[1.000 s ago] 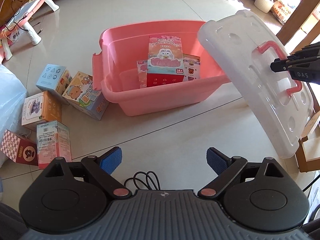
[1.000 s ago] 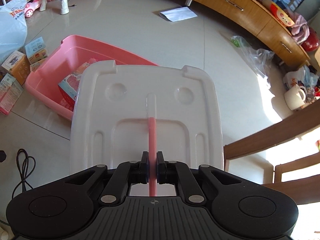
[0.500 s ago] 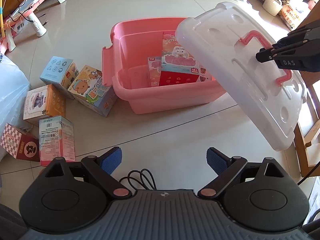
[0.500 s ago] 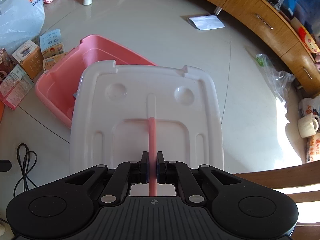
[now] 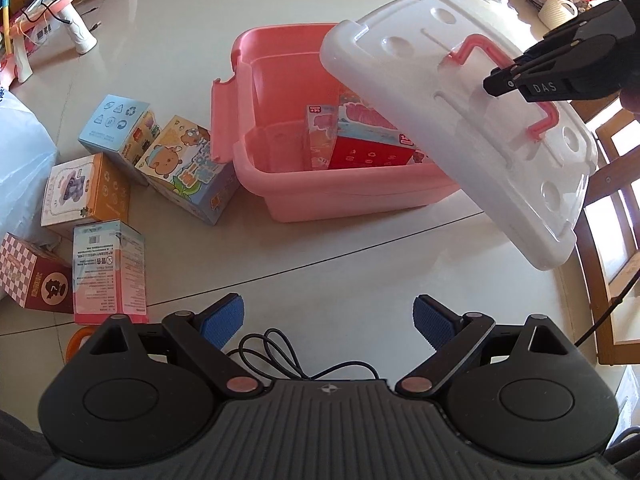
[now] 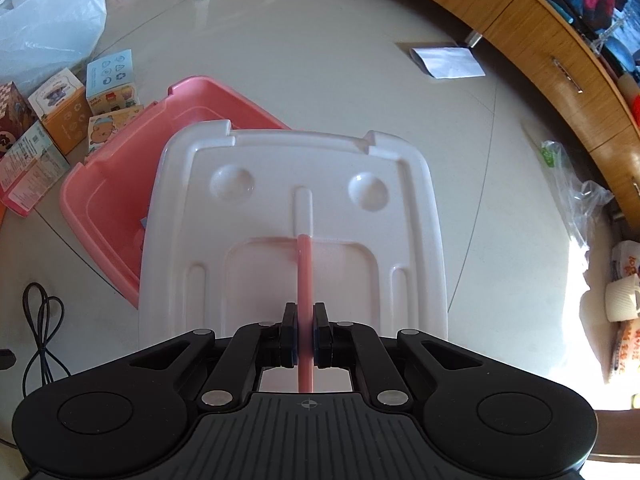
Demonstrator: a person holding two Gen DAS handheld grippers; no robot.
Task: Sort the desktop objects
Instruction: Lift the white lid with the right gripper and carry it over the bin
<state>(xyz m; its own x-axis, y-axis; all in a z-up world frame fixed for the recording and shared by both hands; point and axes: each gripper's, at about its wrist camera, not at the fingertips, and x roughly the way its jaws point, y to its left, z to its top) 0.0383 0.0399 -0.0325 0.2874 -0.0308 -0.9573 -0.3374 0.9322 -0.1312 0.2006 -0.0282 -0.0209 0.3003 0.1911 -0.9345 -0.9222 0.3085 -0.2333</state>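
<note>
A pink storage bin (image 5: 344, 196) stands on the floor with toy boxes (image 5: 368, 140) inside. My right gripper (image 6: 306, 330) is shut on the pink handle (image 6: 305, 276) of the white lid (image 6: 248, 264) and holds the lid tilted in the air, over the bin's right part. In the left wrist view the lid (image 5: 460, 120) hides part of the bin, and the right gripper (image 5: 516, 80) shows at its handle. My left gripper (image 5: 328, 320) is open and empty, low over the floor in front of the bin.
Several toy boxes (image 5: 188, 168) lie on the floor left of the bin, beside a white plastic bag (image 5: 20, 168). A black cable (image 5: 272, 352) lies near my left gripper. Wooden chair legs (image 5: 600, 240) stand at the right. A wooden cabinet (image 6: 560, 60) curves along the far side.
The right gripper has carried the lid to the left, from beside the bin to over its right part. The left gripper has stayed open in front of the bin.
</note>
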